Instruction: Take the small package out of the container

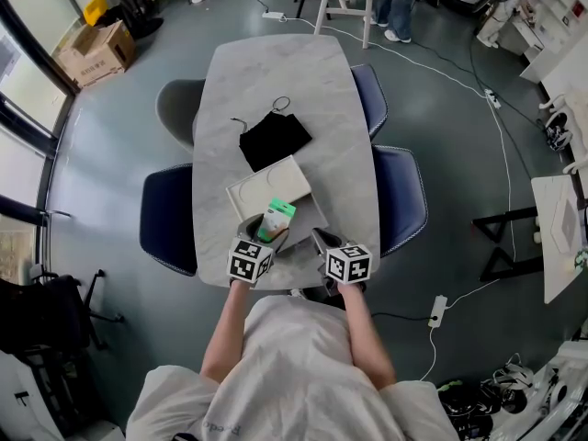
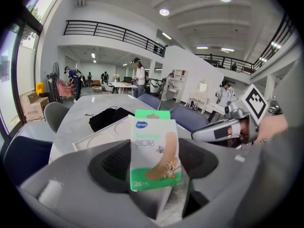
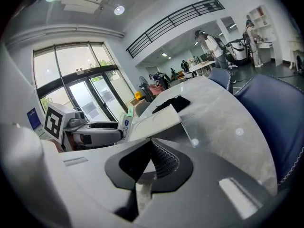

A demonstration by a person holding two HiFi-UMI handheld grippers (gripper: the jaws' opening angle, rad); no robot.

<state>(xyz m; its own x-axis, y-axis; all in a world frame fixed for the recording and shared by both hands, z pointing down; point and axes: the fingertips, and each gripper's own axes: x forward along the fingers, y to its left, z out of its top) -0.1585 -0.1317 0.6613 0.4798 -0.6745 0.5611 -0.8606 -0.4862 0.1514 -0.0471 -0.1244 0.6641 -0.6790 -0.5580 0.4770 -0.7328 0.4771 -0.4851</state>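
A small green and white package [image 1: 276, 220] of plasters stands upright between the jaws of my left gripper [image 1: 265, 239], which is shut on its lower part. In the left gripper view the package [image 2: 154, 148] fills the middle and hides the fingertips. It is held just over the near edge of the flat white container [image 1: 266, 187], which lies on the grey table [image 1: 276, 72]. My right gripper [image 1: 322, 241] hovers beside it near the table's front edge. Its jaws [image 3: 145, 175] meet with nothing between them. From the right gripper view the package [image 3: 124, 125] shows at the left.
A black pouch [image 1: 274, 138] with a cord lies just beyond the container. Dark blue chairs [image 1: 400, 196] stand on both sides of the table, and a grey chair [image 1: 175, 108] at the far left. Cables run over the floor to the right. People stand far off.
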